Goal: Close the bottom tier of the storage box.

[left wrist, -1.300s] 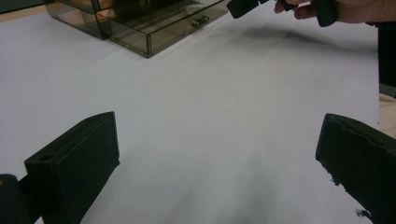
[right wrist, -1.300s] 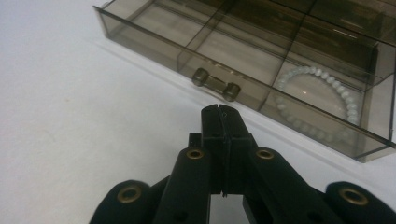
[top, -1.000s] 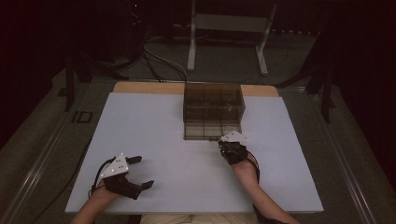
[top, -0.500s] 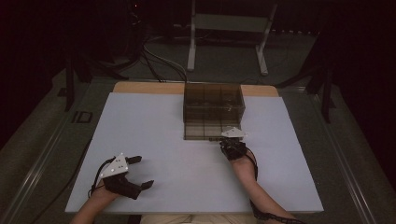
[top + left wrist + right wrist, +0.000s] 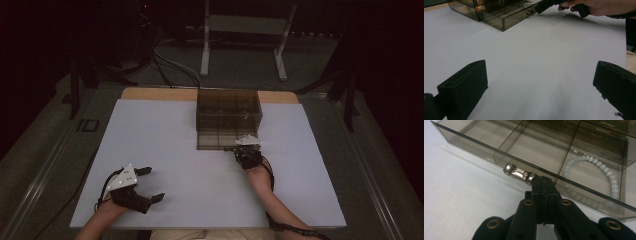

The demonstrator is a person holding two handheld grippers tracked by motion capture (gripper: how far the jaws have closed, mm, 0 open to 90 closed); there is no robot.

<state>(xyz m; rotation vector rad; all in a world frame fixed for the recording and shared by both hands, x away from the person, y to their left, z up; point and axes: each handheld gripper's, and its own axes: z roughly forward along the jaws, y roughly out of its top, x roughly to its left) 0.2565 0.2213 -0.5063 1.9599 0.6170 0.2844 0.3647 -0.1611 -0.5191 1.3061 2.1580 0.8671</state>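
At the near edge of the smoky clear organizer box (image 5: 228, 116), its pulled-out drawer (image 5: 529, 152) shows a metal handle (image 5: 519, 173) touching the tips of the right gripper (image 5: 543, 180), whose jaws are pressed together. A bead bracelet (image 5: 592, 168) lies in the drawer's compartment. Near the table's (image 5: 165, 130) front-left corner, the left gripper (image 5: 150, 183) rests with jaws wide apart.

Smoked, glossy clear-plastic drawer box (image 5: 549, 150); polished metal handle (image 5: 518, 173); milky beaded bracelet (image 5: 594, 173) (pearly sheen); matt black tool (image 5: 544, 185); matt white counter (image 5: 170, 135).
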